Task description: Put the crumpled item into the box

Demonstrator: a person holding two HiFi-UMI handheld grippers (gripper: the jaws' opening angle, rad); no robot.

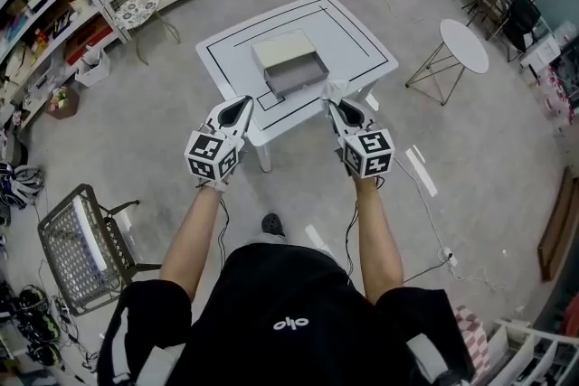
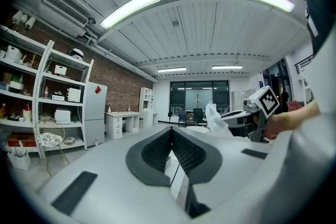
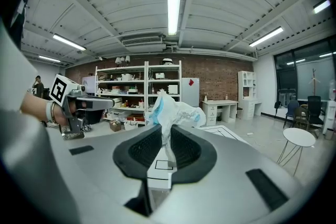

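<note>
The crumpled item [image 1: 335, 89], a white wad of plastic with blue patches [image 3: 170, 108], is pinched in my right gripper [image 1: 338, 107], which is shut on it [image 3: 167, 131] and held in the air above the near edge of the white table [image 1: 362, 41]. An open shallow box [image 1: 289, 65] sits at the table's middle, just beyond both grippers. My left gripper [image 1: 238, 110] hovers level with the right one, its jaws shut on nothing [image 2: 171, 134]. The left gripper view also catches the crumpled item [image 2: 214, 117] off to its right.
A round white side table [image 1: 463, 45] stands right of the main table. Shelving [image 1: 54, 4] lines the left wall, and a wire basket cart [image 1: 81, 249] stands at my lower left. Cables and tape marks lie on the grey floor; chairs [image 1: 507, 9] stand at the far right.
</note>
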